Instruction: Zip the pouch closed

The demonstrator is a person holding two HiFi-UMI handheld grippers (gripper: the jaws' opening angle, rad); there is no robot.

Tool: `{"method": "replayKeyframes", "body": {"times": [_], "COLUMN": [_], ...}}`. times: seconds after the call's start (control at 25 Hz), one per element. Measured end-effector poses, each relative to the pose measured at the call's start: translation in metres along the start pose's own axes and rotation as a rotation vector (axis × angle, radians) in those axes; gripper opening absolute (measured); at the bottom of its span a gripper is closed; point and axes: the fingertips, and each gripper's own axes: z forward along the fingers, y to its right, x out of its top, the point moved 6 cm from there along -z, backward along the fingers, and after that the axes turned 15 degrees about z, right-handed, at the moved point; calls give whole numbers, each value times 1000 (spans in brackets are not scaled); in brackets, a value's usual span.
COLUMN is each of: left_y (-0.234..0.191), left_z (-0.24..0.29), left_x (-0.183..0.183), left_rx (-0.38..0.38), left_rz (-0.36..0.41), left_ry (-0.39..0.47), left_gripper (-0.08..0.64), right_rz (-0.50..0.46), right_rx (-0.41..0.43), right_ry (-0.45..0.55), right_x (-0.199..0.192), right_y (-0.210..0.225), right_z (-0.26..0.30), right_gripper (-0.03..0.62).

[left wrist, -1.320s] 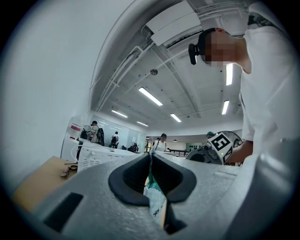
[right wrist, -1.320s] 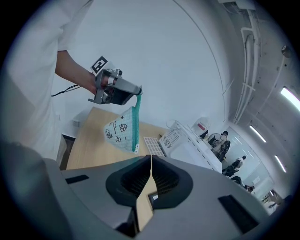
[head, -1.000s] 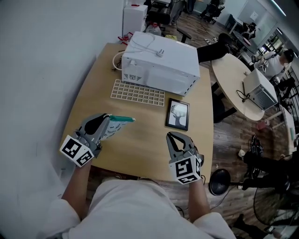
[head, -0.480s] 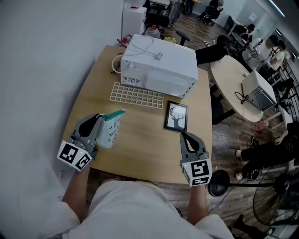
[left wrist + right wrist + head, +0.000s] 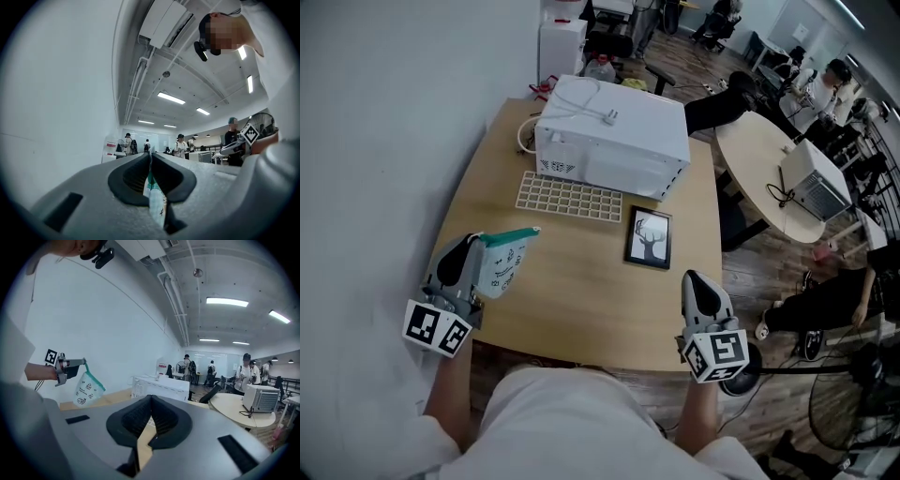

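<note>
Head view first: my left gripper (image 5: pixel 475 246) sits nearer me and to the left of the white appliance (image 5: pixel 609 141), and over the last second I have drawn it back from the middle of the table (image 5: pixel 581 309) and raised it a little. Its jaws are clamped on the pouch (image 5: pixel 502 263); the left gripper view shows the fabric pinched between the pads. The pouch, which a second ago lay out almost flat toward the right, now hangs beside the jaws, clear of the tabletop, its teal top edge on the side facing the appliance. That teal band looks closed along its length, though at this size I cannot be sure the slider has reached the end. Further right, my right gripper (image 5: pixel 695 277) has pulled away from the pouch to the near right edge of the table, nearer me than the appliance, and its wrist has rolled. Its jaws are together with nothing between them. With the hands now well apart, I judge the zipping stroke finished. The left forearm reaches forward with its gripper about level; the right points forward and slightly down.
</note>
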Motion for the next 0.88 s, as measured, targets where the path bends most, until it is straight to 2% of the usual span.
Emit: {"method": "replayKeyframes", "body": {"times": [0.28, 0.88], "left_y": [-3, -1], "left_z": [-11, -28], "left_x": [8, 13], "left_rx": [38, 38], "left_rz": [-7, -22], "left_ry": [4, 26], "left_gripper": [25, 23], "right_rz": [67, 82], "right_rx": [15, 49], "right_ry": [61, 78], "right_x": [14, 18], "right_y": [-2, -23], "right_z": [-9, -13], "right_gripper": [3, 3]}}
